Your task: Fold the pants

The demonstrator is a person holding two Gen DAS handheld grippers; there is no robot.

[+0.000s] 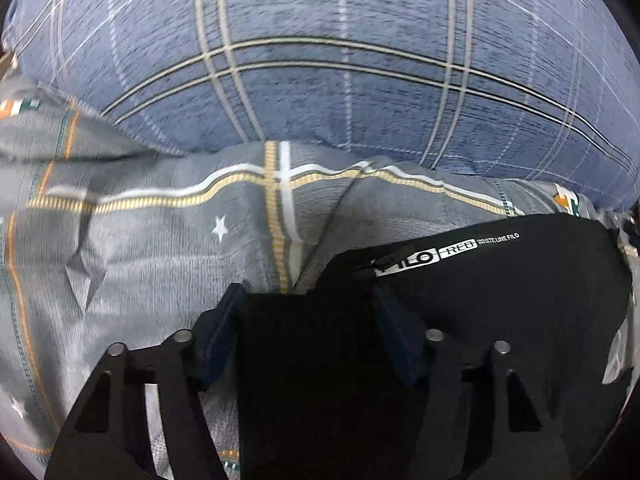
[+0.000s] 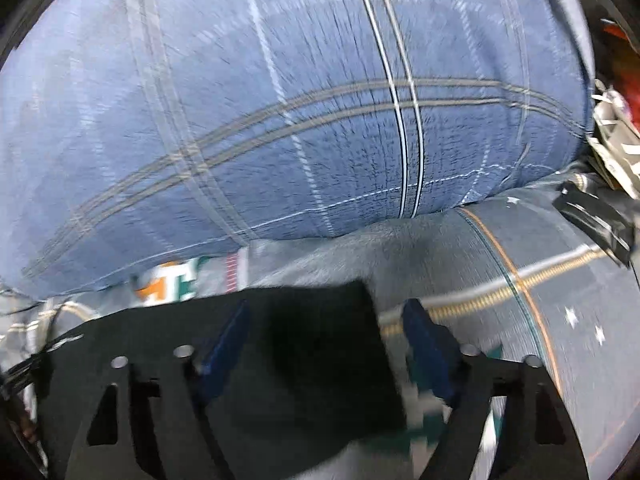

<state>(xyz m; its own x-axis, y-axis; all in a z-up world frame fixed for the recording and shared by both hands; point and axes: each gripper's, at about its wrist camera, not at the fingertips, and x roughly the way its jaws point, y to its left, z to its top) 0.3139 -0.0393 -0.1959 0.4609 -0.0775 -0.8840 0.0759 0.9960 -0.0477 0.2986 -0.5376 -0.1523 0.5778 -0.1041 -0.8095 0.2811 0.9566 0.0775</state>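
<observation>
- Closest to me in the left wrist view, my left gripper (image 1: 308, 300) has its blue pads (image 1: 218, 332) spread wide, with black cloth lying between them; neither pad presses on it, so I read this gripper as released.
- That black cloth is the pants (image 1: 500, 300), lying on the bedsheet to the right of and under the left gripper, with a white printed label (image 1: 426, 257) on the top layer.
- In the right wrist view, my right gripper (image 2: 326, 324) is likewise spread, its blue pads (image 2: 430, 344) set apart on either side of a folded black corner of the pants (image 2: 320, 344); the left pad is close to the fabric, the right pad stands clear of it, so nothing is pinched.
- Under both grippers lies a grey bedsheet (image 1: 160, 240) with white, yellow and orange stripes and small white stars.
- Further out, a blue checked pillow (image 1: 320, 80) rests on the sheet and fills the upper half of both views.
- At the far right edge of the right wrist view I see blurred clutter (image 2: 612, 148) that I cannot identify.
</observation>
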